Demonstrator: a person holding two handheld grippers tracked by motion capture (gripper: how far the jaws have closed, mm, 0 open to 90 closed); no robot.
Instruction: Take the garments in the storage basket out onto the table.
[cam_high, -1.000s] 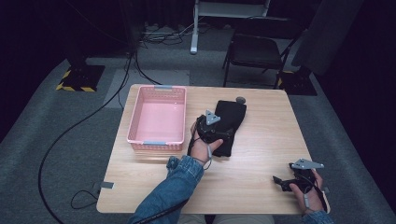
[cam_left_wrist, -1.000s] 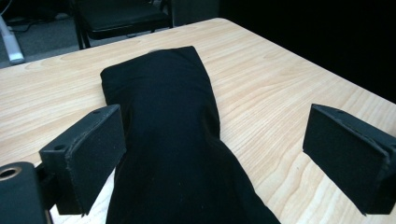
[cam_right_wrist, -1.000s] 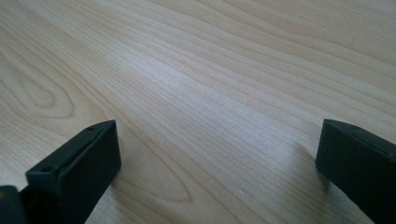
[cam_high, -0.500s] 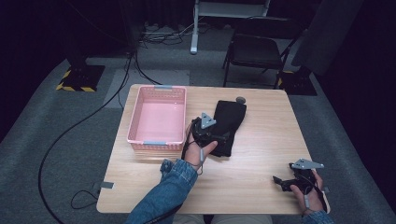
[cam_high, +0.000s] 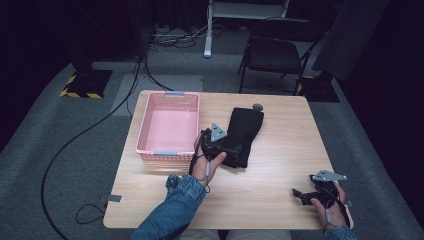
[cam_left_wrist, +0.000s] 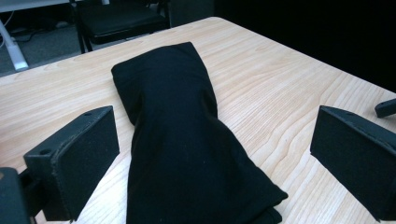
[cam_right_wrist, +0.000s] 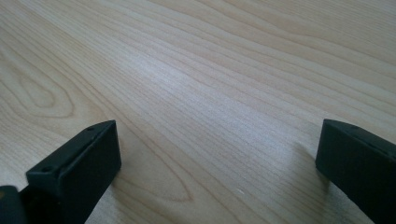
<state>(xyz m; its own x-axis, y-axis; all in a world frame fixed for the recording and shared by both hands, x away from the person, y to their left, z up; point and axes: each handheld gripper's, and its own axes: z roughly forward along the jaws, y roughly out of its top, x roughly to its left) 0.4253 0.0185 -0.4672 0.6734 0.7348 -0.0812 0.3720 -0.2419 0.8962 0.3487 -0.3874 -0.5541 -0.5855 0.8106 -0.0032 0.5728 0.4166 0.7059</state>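
Nearest to us, along the near edge of the desk (cam_high: 260, 200), we see bare wood with plenty of open room between our two hands. Our right claw (cam_high: 306, 192) sits close to the near right corner, just inside the right edge. Its jaws stand wide apart in the right gripper view, with nothing but wood grain between them, and it holds nothing.

A little farther in, left of the middle, our left claw (cam_left_wrist: 210, 158) stands at the near end of the folded black cloth (cam_left_wrist: 187, 140). Its jaws have just been opening and now stand spread wide. The cloth's near end lies between them, but the pads are clear of it on both sides, so nothing is gripped. The cloth lies flat on the desk, running from the left claw away toward the far edge and leaning slightly right. To the right of the cloth the desk is open all the way to the right edge.

Just left of the left hand stands the pink basket (cam_high: 150, 135), which reaches to the far left corner of the desk. We see nothing inside it but its pink floor. Near the far edge, a small round dark thing (cam_high: 257, 106) lies at the cloth's far end; we cannot tell what it is.

Beyond the desk, a dark folding chair (cam_high: 275, 57) stands on the grey floor.
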